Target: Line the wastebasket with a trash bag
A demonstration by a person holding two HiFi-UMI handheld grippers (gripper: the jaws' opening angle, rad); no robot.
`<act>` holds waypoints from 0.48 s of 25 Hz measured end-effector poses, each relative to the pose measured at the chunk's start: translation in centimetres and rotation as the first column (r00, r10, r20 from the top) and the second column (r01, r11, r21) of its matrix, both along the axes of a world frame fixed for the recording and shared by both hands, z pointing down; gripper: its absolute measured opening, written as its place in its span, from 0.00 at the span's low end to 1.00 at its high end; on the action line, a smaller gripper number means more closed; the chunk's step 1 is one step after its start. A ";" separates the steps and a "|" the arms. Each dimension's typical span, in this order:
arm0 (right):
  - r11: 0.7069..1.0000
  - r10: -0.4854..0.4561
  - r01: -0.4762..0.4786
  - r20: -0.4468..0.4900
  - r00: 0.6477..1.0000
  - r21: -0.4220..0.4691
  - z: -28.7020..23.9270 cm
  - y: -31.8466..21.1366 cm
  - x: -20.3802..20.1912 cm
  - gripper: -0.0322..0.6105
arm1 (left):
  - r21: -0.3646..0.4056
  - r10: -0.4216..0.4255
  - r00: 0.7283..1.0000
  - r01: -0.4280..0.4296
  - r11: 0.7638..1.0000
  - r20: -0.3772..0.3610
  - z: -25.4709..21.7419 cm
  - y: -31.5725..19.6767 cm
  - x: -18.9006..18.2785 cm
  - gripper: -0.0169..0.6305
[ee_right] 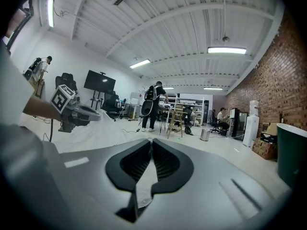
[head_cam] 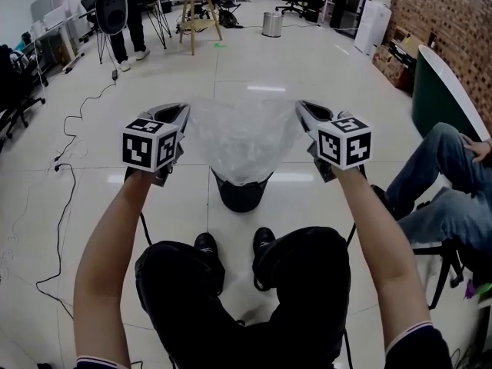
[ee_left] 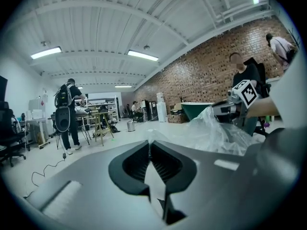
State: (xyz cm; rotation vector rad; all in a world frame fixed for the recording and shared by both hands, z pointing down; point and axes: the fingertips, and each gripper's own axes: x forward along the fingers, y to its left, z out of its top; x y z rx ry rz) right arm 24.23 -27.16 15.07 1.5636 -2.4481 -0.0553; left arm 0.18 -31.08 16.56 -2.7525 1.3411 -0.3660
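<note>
left gripper (head_cam: pixel 174 114): fingers clamped on one edge of the trash bag (head_cam: pixel 242 141) | right gripper (head_cam: pixel 313 114): fingers clamped on the opposite edge | trash bag: stretched open above the wastebasket (head_cam: pixel 241 196)

Head view: camera on the person's head, looking steeply down past both forearms onto the left gripper (head_cam: pixel 183 110), the right gripper (head_cam: pixel 302 106), the trash bag (head_cam: pixel 242 141) between them and the wastebasket (head_cam: pixel 241 198) near the feet. Gripper views: each camera rides close behind its own jaws, facing nearly level across the room, with the opposite gripper at its edge. All three share the far person with a backpack (ee_left: pixel 64 114) and the steel bin (ee_right: pixel 205 134).
</note>
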 end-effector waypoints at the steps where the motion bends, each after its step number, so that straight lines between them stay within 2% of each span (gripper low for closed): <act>1: 1.000 -0.004 0.004 0.003 1.000 -0.009 0.6 -0.3 0.3 0.05 | -0.004 -0.002 1.000 0.002 1.000 0.004 0.3 -0.3 0.3 0.04; 7: 0.998 -0.040 0.040 0.000 0.999 -0.049 2.9 -1.8 1.1 0.05 | -0.040 -0.002 0.998 0.004 0.999 0.056 2.5 -1.5 1.3 0.04; 12: 0.996 -0.079 0.078 -0.008 0.997 -0.051 2.7 -3.0 0.9 0.05 | -0.050 -0.012 0.998 0.015 0.999 0.060 2.5 -2.3 1.7 0.04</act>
